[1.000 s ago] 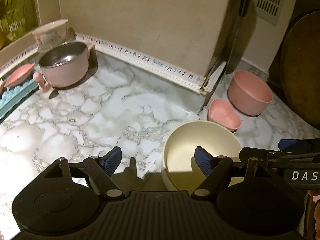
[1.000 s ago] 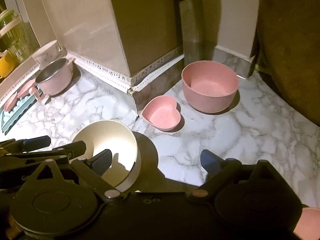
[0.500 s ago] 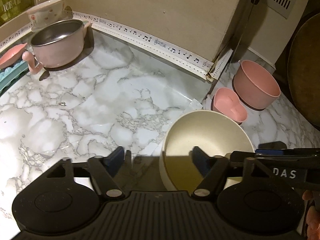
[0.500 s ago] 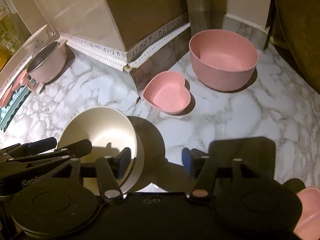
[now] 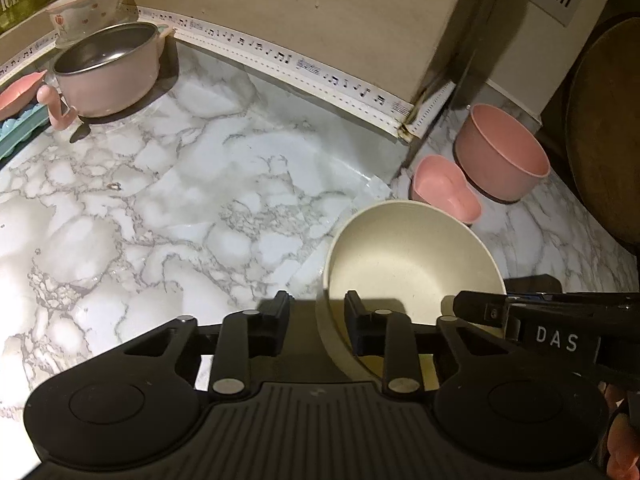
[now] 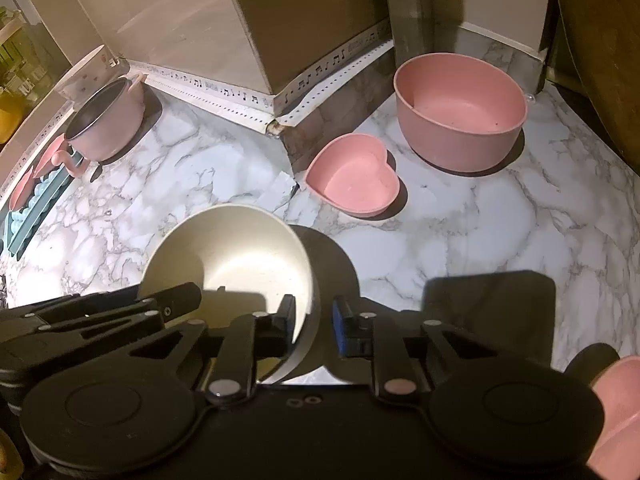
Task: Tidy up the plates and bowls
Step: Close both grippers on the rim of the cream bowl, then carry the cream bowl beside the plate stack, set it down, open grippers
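Cream bowl [image 5: 412,252] is pinched at opposite walls by left hand-held gripper [image 5: 316,316] and right hand-held gripper [image 6: 314,320], jaws just closed, near the heart dish [image 6: 354,178] on the marble desk [image 5: 160,184].

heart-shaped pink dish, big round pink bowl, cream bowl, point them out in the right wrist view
heart-shaped pink dish [image 6: 354,182], right wrist view, inner floor
big round pink bowl [image 6: 460,110], right wrist view, inner floor
cream bowl [image 6: 236,256], right wrist view, inside
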`<action>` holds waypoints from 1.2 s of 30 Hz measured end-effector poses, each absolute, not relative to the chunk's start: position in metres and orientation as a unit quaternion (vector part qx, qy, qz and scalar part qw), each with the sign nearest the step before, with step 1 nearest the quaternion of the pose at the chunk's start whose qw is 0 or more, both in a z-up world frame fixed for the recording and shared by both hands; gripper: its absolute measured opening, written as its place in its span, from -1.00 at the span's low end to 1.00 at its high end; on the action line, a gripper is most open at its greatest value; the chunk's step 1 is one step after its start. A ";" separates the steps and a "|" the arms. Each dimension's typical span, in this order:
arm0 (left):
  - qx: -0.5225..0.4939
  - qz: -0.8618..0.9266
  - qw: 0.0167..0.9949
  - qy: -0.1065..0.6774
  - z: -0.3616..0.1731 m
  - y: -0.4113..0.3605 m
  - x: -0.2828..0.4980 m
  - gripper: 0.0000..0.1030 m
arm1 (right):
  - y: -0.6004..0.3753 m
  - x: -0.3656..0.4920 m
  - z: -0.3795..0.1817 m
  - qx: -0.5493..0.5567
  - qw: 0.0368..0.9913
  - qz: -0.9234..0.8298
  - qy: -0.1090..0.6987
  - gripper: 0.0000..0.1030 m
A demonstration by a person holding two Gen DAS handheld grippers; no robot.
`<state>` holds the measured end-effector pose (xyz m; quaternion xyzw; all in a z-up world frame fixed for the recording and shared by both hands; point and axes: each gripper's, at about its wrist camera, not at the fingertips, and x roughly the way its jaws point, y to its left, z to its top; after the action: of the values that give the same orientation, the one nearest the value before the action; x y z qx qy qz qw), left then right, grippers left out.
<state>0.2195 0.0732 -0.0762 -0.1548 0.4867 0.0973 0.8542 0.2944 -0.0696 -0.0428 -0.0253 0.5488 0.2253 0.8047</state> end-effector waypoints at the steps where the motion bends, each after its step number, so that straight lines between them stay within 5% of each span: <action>1: -0.156 0.094 0.855 0.487 -0.075 0.072 0.218 -0.56 | -0.070 0.293 -0.042 -0.024 0.804 0.226 0.549 -0.77; 36: -0.114 -0.014 0.851 0.513 -0.062 -0.006 0.191 -0.64 | -0.151 0.229 -0.029 0.026 0.809 0.150 0.568 -0.81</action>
<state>0.1911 -0.0057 -0.0619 -0.1139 0.5132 -0.0141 0.8506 0.2290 -0.1513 -0.0292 0.0256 0.5684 0.1498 0.8086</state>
